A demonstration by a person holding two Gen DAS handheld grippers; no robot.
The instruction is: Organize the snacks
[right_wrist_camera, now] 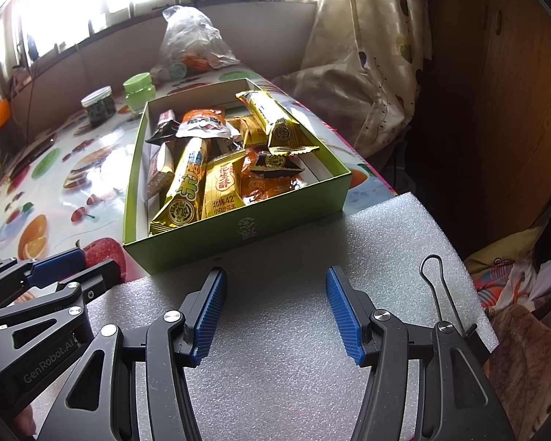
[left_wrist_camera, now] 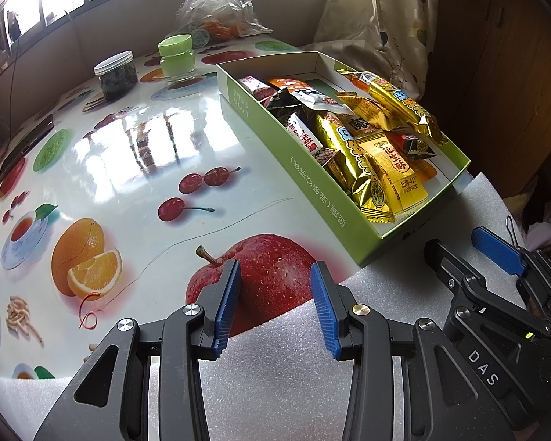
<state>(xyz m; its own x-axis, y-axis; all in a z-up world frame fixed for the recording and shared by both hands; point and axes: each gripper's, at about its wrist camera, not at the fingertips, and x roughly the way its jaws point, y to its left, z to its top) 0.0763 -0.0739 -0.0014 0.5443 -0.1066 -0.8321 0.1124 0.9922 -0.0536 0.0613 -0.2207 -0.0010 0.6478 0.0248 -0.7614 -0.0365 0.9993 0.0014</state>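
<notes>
A shallow green cardboard box (left_wrist_camera: 312, 180) (right_wrist_camera: 187, 253) lies on the fruit-print table, holding several wrapped snacks: gold bars (left_wrist_camera: 396, 104) (right_wrist_camera: 185, 187), a yellow peanut-crisp pack (left_wrist_camera: 393, 172) (right_wrist_camera: 222, 191), orange and dark packets. My left gripper (left_wrist_camera: 275, 303) is open and empty, low over a white foam sheet (left_wrist_camera: 275, 375), left of the box's near corner. My right gripper (right_wrist_camera: 275, 312) is open and empty over the foam sheet (right_wrist_camera: 275, 367), just in front of the box. Each gripper shows at the edge of the other's view.
A dark-filled jar with a white lid (left_wrist_camera: 115, 73) (right_wrist_camera: 99, 106) and a green jar (left_wrist_camera: 176, 58) (right_wrist_camera: 139, 92) stand behind the box. A clear plastic bag (left_wrist_camera: 216, 3) (right_wrist_camera: 191, 40) sits at the back by the window. A curtain (right_wrist_camera: 367, 55) and wooden cabinet stand to the right.
</notes>
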